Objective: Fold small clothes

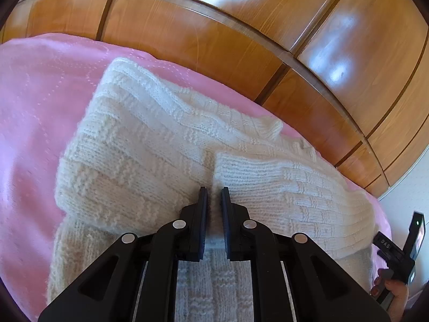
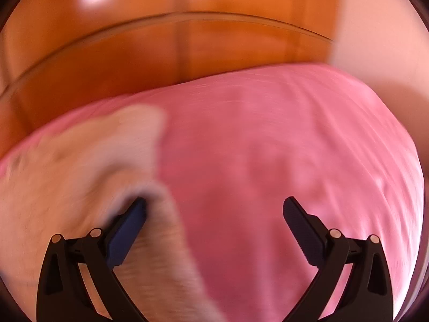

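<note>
While the cream cable-knit wool sweater [image 1: 171,145] lies partly folded on a pink quilted bedspread [image 1: 29,112], the left tongs [image 1: 214,196] hover low over its middle with their two black fingers [image 1: 201,209] drawn almost together, only a narrow slit between the blue-lined pads. A fuzzy bit of the knit shows in that slit, but whether the pads pinch it cannot be told from the left wrist view. One ribbed sleeve [image 1: 289,187] is laid across the body of the garment just right of the fingertips, its cuff end near the slit; another fold runs diagonally toward the far edge of the bed. Behind the bed stands a glossy brown wooden wardrobe [image 1: 241,26] with panelled doors and a pale metal rail. At the lower right of that view a person's hand [image 1: 394,291] grips the black handle of the other tool [image 1: 391,252], which bears small white lettering reading "DAS". In the blurred right wrist view, the right tongs [image 2: 214,209] stand wide apart and grip nothing: the left-hand finger [image 2: 128,230] sits against or just above the sweater's [image 2: 67,174] edge, the other over bare bedspread [image 2: 268,147]. No containers appear.
</note>
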A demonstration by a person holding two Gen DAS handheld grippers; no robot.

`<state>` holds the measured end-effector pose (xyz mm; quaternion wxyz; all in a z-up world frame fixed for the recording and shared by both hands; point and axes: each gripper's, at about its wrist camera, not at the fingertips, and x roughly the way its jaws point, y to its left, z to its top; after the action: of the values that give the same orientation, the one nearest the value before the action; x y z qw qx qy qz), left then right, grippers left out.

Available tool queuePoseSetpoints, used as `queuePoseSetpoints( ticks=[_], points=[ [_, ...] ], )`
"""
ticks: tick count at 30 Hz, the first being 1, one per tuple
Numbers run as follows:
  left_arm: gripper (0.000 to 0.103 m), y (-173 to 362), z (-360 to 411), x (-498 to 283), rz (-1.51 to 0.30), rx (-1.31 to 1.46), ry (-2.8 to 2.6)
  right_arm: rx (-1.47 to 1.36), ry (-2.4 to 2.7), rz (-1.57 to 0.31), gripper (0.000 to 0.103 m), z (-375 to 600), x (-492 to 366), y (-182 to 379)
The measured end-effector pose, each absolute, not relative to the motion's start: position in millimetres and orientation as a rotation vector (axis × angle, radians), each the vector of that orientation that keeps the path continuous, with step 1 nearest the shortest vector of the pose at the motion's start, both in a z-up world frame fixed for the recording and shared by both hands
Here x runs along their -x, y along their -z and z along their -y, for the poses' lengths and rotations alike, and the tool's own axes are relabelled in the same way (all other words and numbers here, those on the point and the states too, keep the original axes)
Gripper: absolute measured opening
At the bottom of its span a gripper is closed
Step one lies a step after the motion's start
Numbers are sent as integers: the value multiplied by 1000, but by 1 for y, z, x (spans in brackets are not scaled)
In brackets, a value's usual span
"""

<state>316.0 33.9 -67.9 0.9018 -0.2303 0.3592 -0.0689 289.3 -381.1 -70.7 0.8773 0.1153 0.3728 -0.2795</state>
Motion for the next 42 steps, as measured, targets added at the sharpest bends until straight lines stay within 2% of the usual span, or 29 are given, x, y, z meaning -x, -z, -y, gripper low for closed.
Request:
queuePoseSetpoints(
  ticks=[1,3,5,7,9,12,16,20,24,27,29,35,42],
  points=[
    [9,68,-34,-316,-742,478,144,-318,643,-766,101,396,-278,74],
    [19,68,-33,-316,-743,481,164,-437,649,-796,101,414,-267,87],
    [25,68,-33,-315,-741,475,176,-455,641,-812,101,418,-261,93],
    [35,67,-31,-315,-737,470,196,-404,685,-781,101,413,-250,84],
    [55,65,-28,-314,-728,463,235,-405,713,-778,101,416,-242,79],
    [65,60,-18,-311,-716,404,233,-401,702,-718,101,411,-230,64],
    [67,58,-14,-309,-709,382,222,-238,511,-705,101,375,-269,48],
    [67,59,-19,-307,-704,403,211,-90,456,-753,101,346,-312,57],
    [67,61,-14,-311,-730,377,191,-71,555,-845,101,369,-335,78],
    [68,62,-3,-315,-753,304,156,-263,559,-869,101,408,-331,94],
    [69,63,3,-317,-764,262,134,-294,542,-870,101,414,-330,96],
    [70,63,2,-316,-760,272,142,-238,576,-850,101,407,-330,90],
    [75,64,3,-317,-762,268,151,7,567,-758,101,359,-294,60]
  ],
)
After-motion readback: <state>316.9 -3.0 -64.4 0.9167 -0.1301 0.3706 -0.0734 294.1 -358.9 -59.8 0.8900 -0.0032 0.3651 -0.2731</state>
